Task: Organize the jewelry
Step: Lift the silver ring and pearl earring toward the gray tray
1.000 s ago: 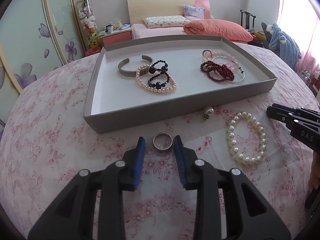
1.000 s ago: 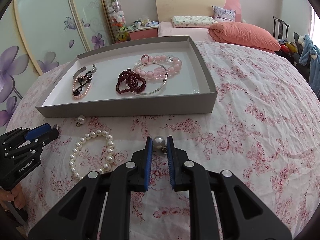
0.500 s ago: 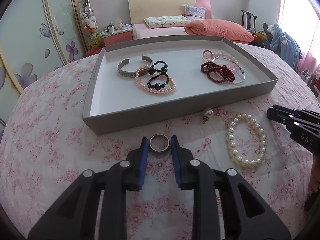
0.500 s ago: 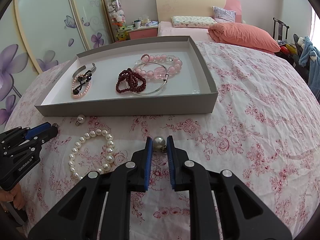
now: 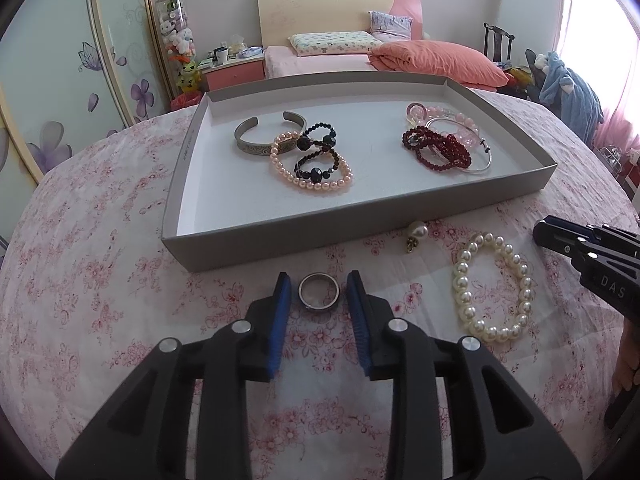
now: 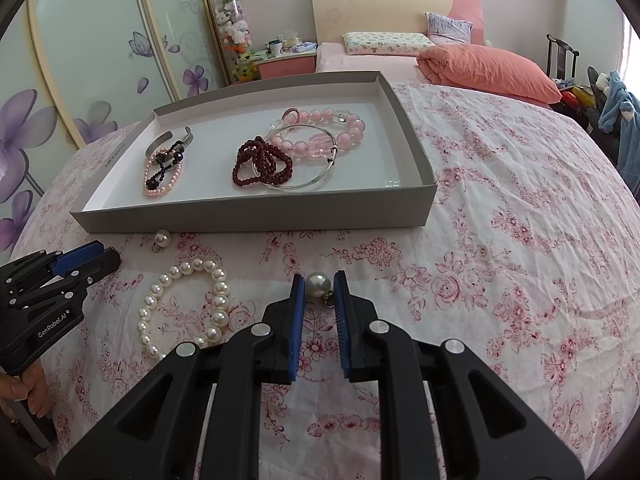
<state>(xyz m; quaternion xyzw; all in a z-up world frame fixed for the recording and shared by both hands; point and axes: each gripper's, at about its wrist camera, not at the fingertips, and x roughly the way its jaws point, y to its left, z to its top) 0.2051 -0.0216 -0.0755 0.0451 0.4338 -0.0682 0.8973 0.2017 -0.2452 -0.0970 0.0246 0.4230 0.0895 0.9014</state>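
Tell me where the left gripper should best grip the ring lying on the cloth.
Probably across the ring's outer band, coming straight down: it lies flat on the cloth, hole up, already centred between the open left gripper's fingers.

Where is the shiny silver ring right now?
In the left wrist view, the silver ring lies on the flowery cloth between the left gripper's open jaws, just in front of the gray tray.

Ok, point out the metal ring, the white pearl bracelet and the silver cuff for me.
metal ring [image 5: 319, 292], left wrist view, on its near band.
white pearl bracelet [image 5: 460, 280], left wrist view, on a left-side pearl.
silver cuff [image 5: 252, 148], left wrist view, on its engraved front band.
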